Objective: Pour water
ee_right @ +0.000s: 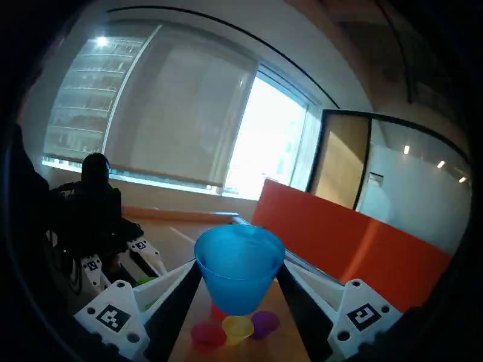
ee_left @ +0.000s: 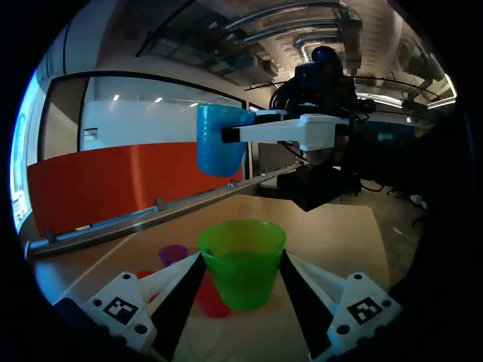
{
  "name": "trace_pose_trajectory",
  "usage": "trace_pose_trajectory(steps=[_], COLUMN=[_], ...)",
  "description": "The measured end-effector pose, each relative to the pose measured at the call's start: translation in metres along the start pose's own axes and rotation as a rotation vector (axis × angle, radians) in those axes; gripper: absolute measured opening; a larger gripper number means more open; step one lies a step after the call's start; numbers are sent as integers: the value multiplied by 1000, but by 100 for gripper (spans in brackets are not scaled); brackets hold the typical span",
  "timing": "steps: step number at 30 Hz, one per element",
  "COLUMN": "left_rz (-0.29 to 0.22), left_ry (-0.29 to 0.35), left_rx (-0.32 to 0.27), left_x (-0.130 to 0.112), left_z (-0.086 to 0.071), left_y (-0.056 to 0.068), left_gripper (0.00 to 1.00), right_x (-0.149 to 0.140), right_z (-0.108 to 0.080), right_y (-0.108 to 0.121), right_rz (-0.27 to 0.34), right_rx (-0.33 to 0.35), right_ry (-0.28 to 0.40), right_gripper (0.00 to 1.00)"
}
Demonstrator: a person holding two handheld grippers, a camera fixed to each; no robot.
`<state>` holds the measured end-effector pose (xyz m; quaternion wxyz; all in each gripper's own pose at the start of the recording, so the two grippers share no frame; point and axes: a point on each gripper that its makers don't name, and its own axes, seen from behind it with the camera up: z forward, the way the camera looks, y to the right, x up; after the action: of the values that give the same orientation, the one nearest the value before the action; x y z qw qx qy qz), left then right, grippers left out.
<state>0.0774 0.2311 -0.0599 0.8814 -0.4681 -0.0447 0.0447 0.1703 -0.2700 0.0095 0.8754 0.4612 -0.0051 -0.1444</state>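
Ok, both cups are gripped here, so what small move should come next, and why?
Probably bring the right tool closer, so the blue cup sits over the green cup in the left tool. Both cups are upright, and the blue one is held higher but farther off, not above the green rim. Tilting now would likely spill.

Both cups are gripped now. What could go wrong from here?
1. The blue cup in the right hand-held gripper sits higher than, and apart from, the green cup in the left hand-held gripper; pouring from there may splash or miss.
2. Both cups taper downward, so one might slip when tilted.
3. The pink cup, yellow cup and purple cup on the table could catch spills.
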Motion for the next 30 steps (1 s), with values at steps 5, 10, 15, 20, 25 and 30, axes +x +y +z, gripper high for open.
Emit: trace_pose_trajectory(steps=[5,10,15,20,25,30], left_rz=[0,0,-5,-9,-15,-17], left_ry=[0,-5,-10,-17,-31,-44], left_rx=[4,15,22,32,41,50], left_x=[0,-1,-3,-5,-9,-12], left_z=[-3,-4,-6,-9,-13,-15], left_y=[-1,-4,-7,-10,-14,-17], left_gripper=[83,83,83,83,83,83], right_x=[-1,-6,-10,-21,-32,-40], right_z=[-1,-2,-3,-5,-8,-10], right_y=[-2,-6,-9,-11,-16,-17], right_rz=[22,41,60,67,83,94], right_rx=[7,13,20,30,55,62], right_ry=[-1,-11,-16,-34,-52,-61], right_gripper=[88,88,88,88,88,88])
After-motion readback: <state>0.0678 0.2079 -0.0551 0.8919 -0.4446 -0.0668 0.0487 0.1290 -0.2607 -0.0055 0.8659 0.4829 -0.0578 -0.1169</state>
